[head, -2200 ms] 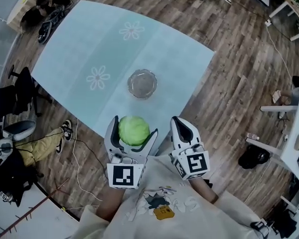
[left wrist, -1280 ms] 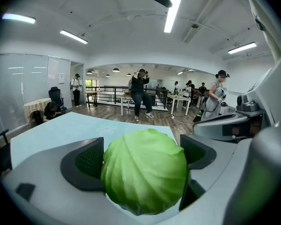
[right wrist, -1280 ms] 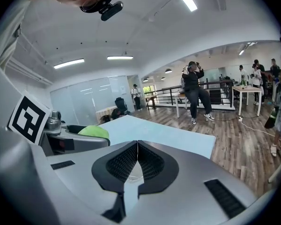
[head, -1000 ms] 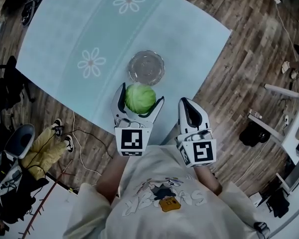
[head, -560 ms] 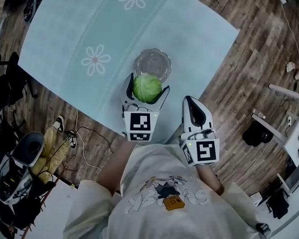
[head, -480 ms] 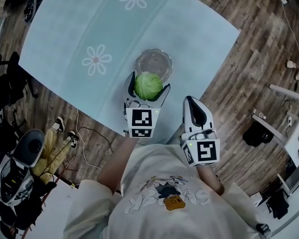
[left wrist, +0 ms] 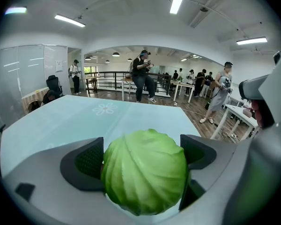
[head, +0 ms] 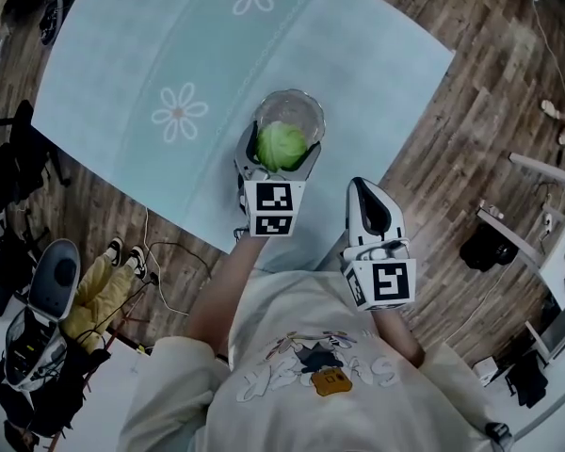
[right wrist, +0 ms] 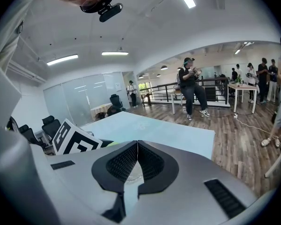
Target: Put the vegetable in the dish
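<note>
At frame centre, head view, we find the left gripper (head: 281, 151) clamping the cabbage (head: 282, 144) over the near rim of the dish (head: 307, 111); released here, it could clip the rim and roll away. Left gripper view: jaws pinch its flanks. Right gripper view: right gripper (right wrist: 137, 149) pressed together, empty.

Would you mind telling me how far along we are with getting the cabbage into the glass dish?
Done: the cabbage is off the table, clamped between the left gripper's jaws. In hand: it hangs over the near rim of the glass dish, as the head view shows. Left: lower it in, open the jaws and withdraw. The right gripper is shut and empty, held aside.
</note>
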Available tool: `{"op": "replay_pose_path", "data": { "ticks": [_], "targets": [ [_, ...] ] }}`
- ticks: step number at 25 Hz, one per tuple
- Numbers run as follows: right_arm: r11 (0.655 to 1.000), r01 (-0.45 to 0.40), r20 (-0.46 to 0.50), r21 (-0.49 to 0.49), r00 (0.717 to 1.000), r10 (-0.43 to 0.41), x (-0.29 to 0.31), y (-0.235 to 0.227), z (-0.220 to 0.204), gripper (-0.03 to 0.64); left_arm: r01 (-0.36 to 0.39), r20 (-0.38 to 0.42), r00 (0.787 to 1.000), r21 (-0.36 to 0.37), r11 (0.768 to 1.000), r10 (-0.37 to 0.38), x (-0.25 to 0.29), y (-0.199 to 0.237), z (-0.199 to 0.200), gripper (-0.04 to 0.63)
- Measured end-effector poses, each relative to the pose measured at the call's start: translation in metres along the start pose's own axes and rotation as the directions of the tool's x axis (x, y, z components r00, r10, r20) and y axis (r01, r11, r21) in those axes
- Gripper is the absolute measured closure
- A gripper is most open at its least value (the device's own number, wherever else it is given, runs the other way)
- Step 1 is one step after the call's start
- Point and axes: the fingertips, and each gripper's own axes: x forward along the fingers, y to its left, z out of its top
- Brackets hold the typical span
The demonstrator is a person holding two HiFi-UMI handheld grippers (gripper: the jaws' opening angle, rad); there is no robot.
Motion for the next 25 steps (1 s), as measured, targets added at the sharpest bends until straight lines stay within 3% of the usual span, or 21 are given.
{"op": "replay_pose_path", "data": {
  "ticks": [25],
  "targets": [
    [1.0,0.004,-0.034,0.003,0.999,-0.004,0.023,-0.01,-0.027,0.594,0.009,-0.117,0.993,0.016,1.0,-0.007,0.058,0.001,-0.047,0.078]
  ]
}}
